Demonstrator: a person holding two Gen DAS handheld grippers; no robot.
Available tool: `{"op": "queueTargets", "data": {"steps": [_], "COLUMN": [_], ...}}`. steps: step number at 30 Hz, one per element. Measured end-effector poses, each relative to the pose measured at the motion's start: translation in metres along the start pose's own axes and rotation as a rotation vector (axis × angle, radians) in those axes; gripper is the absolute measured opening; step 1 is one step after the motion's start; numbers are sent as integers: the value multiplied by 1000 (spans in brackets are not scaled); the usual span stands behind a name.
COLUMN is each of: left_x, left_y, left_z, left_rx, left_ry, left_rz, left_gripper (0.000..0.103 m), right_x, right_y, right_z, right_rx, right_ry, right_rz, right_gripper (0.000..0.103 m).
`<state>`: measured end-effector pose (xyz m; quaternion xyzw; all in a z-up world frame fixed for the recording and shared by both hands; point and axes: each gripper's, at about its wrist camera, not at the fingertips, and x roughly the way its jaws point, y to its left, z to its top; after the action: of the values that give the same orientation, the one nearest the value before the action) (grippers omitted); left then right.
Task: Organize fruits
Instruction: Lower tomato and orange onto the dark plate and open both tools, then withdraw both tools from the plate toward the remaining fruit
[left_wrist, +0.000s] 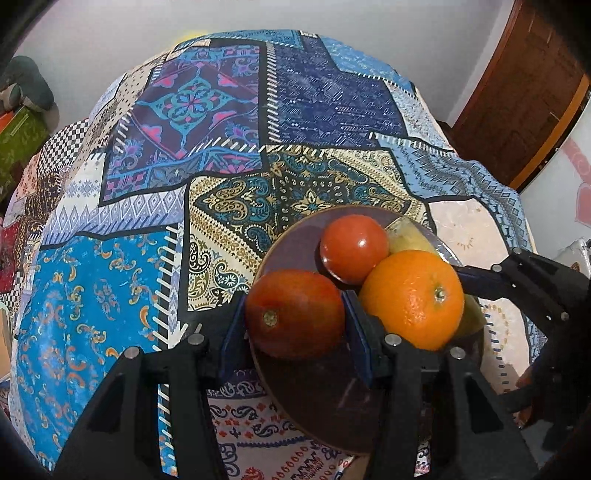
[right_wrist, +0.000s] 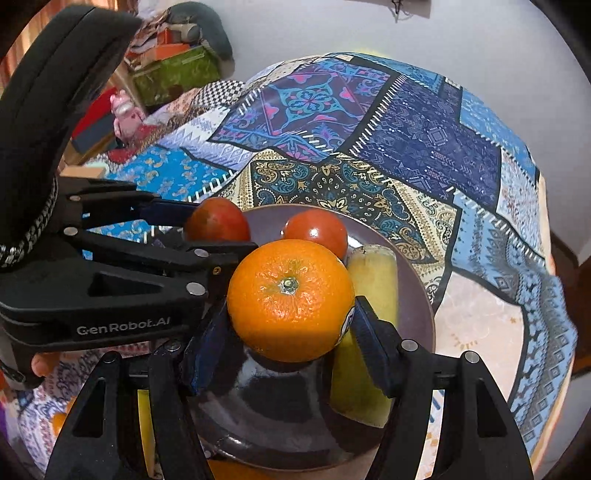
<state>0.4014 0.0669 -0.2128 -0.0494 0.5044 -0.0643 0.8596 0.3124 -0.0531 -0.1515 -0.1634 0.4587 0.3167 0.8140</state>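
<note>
A dark brown plate (left_wrist: 332, 406) (right_wrist: 266, 417) sits on the patterned tablecloth. My left gripper (left_wrist: 295, 317) is shut on a red tomato (left_wrist: 293, 314) (right_wrist: 217, 219) over the plate's near rim. My right gripper (right_wrist: 290, 317) is shut on an orange (right_wrist: 290, 299) (left_wrist: 412, 297) above the plate. A second red tomato (left_wrist: 352, 247) (right_wrist: 316, 229) and a yellow-green banana (right_wrist: 373, 295) (left_wrist: 410, 236) lie on the plate. The right gripper's body (left_wrist: 535, 291) shows at the right of the left wrist view; the left gripper's body (right_wrist: 110, 266) shows at the left of the right wrist view.
The tablecloth (left_wrist: 221, 147) (right_wrist: 406, 129) covers a table that drops off at the far and right sides. A green box (right_wrist: 177, 74) and clutter stand beyond the left edge. A wooden door (left_wrist: 524, 103) is at the far right. Another orange fruit (right_wrist: 59, 422) lies at lower left.
</note>
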Motion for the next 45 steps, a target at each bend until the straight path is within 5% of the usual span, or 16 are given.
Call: {"op": "queueTargets", "data": {"steps": [10,26,35,45], "left_x": [-22,-143,-171,-152], "left_y": [-5,-28,-37,-33], "left_z": [-3,-62,-117,-173], "left_rx": [11,48,38,-11], "left_ry": [-43,-219,-208,-118], "left_rz": [-7,28,34,34], "left_gripper": [60,66,66,66], "right_x": [-12,-125,-160,-149], "right_y": [-4,7,33,41], "right_z": [1,-43,-90,-134], "right_rx": [32,124,140,209], "right_ry": [-11,-219,-262,-224], "right_rz": [28,-43,-58,-51], "right_gripper": [64,64,64,65]}}
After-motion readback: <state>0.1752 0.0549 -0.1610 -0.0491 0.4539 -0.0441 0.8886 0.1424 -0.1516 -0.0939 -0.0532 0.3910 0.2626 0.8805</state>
